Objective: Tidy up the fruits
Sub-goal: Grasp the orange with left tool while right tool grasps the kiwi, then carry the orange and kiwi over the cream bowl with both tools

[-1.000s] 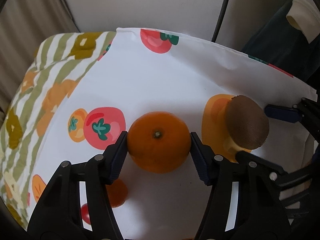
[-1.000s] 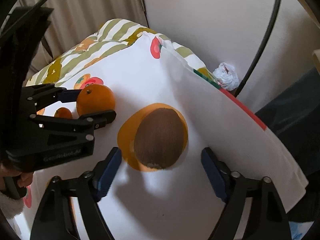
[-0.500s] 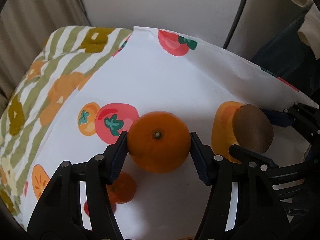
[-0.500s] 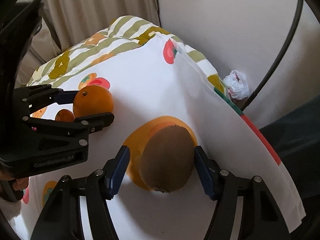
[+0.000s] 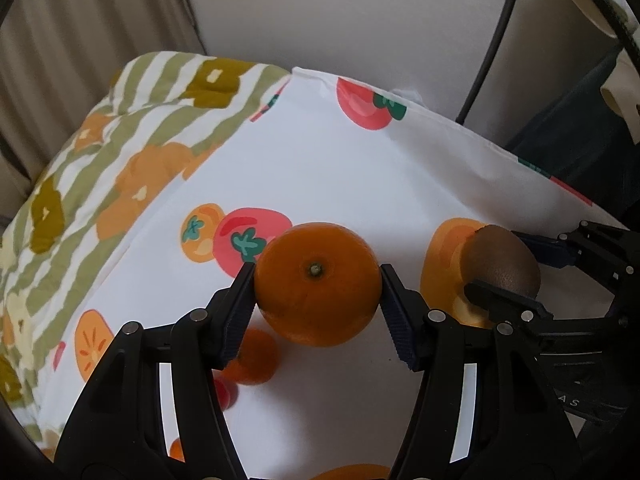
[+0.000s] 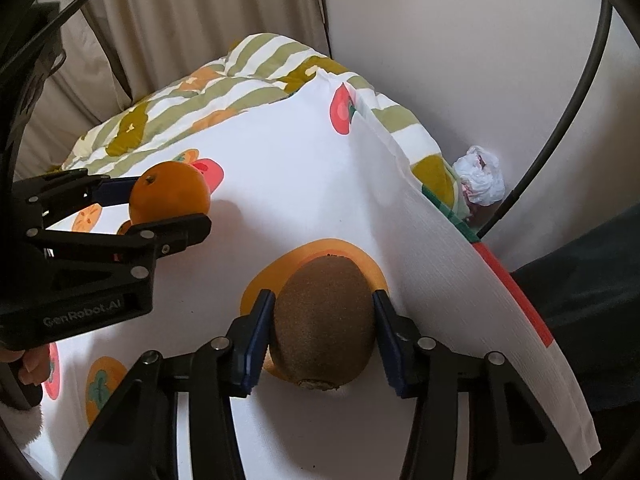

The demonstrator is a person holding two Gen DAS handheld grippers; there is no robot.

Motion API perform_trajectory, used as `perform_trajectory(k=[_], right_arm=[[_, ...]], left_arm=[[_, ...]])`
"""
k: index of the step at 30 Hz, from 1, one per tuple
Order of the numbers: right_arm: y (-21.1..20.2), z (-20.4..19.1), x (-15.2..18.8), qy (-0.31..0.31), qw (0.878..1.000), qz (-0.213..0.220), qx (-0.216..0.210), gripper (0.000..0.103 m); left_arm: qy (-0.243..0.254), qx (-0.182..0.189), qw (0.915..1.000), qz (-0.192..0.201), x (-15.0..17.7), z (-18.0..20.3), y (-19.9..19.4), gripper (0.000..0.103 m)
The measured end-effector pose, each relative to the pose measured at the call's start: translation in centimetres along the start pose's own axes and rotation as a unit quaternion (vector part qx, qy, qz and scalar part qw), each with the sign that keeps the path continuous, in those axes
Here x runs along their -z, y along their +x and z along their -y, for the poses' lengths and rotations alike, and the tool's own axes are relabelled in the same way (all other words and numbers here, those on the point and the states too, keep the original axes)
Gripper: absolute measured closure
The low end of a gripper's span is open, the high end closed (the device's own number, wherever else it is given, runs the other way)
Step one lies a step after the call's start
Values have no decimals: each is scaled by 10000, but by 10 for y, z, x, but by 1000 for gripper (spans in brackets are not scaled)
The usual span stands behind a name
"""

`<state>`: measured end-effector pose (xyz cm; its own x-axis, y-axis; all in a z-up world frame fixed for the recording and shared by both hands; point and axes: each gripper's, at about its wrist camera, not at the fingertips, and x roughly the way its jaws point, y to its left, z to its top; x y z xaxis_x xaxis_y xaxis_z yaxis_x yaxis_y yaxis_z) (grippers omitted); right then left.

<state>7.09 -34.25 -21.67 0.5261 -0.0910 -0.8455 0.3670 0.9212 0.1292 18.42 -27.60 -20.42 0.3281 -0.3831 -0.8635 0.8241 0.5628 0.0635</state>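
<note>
From my left wrist view, my left gripper (image 5: 318, 290) clamps the orange (image 5: 318, 284) above the fruit-print cloth (image 5: 340, 184); its round skin could roll free. From my right wrist view, my right gripper (image 6: 324, 334) has just been closing, pads now against the kiwi (image 6: 324, 324) on the cloth; squeezing harder could bruise it.

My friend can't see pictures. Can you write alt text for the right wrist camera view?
The right claw, just closing, grips a fuzzy brown oval kiwi on a white fruit-print cloth. At left, the left claw holds a round orange tangerine.
</note>
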Motion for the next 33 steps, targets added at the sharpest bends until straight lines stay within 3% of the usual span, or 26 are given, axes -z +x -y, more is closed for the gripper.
perform_trajectory(k=[8,18,26,33], right_arm=[[-23,4,-1,-104,9997,219,-99,58],[-58,-15,-10,-405,9976,463,-330,58],[-77,-56,-18,-976,9914,548,-684,58],[-75,-120,-24,-1468,9799,480,-1266,58]], left_arm=[[-261,-113,9995,145,8,1,-25,39],[-829,-239,9948,533,19,-10,-88,39],[-1533,-575,9843,651,61,-45,-137,39],[-2007,-1071,9719,609,115,-90,-168,39]])
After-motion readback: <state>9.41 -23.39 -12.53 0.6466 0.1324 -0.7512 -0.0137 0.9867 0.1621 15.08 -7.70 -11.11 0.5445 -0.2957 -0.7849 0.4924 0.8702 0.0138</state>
